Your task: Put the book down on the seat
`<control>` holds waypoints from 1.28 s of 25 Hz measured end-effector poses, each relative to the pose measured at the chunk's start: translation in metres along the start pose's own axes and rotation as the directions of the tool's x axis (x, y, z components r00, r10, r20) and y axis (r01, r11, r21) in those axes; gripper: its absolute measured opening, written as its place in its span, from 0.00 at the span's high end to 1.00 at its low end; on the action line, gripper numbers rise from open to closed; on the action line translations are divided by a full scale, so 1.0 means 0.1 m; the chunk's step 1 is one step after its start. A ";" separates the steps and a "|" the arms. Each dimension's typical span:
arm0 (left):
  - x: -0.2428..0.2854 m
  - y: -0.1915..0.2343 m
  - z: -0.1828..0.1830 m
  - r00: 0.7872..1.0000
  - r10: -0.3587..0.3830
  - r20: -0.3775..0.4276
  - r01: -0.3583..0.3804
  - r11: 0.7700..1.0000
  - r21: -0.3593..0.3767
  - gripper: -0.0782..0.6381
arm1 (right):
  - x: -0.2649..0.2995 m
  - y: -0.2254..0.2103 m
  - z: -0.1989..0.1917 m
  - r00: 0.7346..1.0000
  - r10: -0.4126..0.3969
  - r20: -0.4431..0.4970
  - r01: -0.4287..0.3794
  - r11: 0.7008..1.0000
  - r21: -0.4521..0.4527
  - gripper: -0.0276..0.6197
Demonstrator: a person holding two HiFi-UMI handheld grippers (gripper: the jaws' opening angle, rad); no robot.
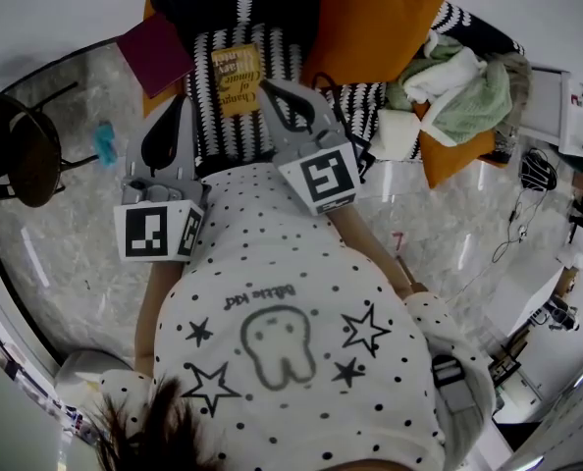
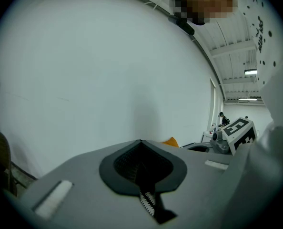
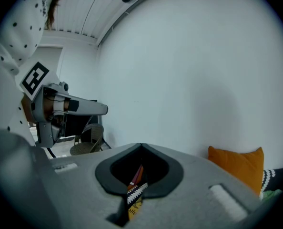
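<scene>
Overhead, we see the seat (image 1: pixel 223 130), draped in a black-and-white zigzag weave, standing on a glossy, pale marbled floor (image 1: pixel 66 224). The book (image 1: pixel 238 78), thin and yellow-covered, lies flat on the seat's cover. A smooth orange cushion (image 1: pixel 375 23) leans at the seat's back, and a rumpled heap of green and white cloth (image 1: pixel 458 86) sits toward its right end. A round dark stool (image 1: pixel 17 150) stands on the floor left of the seat. The left gripper (image 1: pixel 179 106) and right gripper (image 1: pixel 272 88) hover at the seat's front, the right one's tip just beside the book.

Along the left gripper's own view, we find its grey jaws pressed together on nothing, with a plain white wall (image 2: pixel 84 70) beyond.

Along the right gripper's view, its jaws are likewise closed and empty. Through their dark loop we glimpse the book on the seat's zigzag.
</scene>
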State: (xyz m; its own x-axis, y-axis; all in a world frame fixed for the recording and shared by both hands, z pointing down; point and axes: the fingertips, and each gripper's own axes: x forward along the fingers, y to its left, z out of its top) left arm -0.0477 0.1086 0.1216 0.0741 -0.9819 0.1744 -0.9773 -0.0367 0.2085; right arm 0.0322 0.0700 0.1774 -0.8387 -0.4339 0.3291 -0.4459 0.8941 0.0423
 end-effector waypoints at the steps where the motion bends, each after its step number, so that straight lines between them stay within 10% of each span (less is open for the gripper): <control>1: -0.01 0.00 0.00 1.000 0.002 0.000 -0.002 1.000 -0.003 0.89 | 0.00 0.01 0.01 1.000 0.001 0.000 -0.001 1.000 -0.001 0.95; 32: -0.03 -0.02 0.03 1.000 -0.005 0.021 0.005 1.000 0.009 0.89 | -0.02 0.00 0.01 1.000 -0.007 0.018 0.008 1.000 -0.011 0.95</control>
State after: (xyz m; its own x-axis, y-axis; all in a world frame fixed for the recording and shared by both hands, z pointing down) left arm -0.0468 0.1112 0.1179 0.0748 -0.9853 0.1533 -0.9788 -0.0431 0.2005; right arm 0.0340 0.0704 0.1761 -0.8409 -0.4424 0.3117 -0.4488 0.8919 0.0551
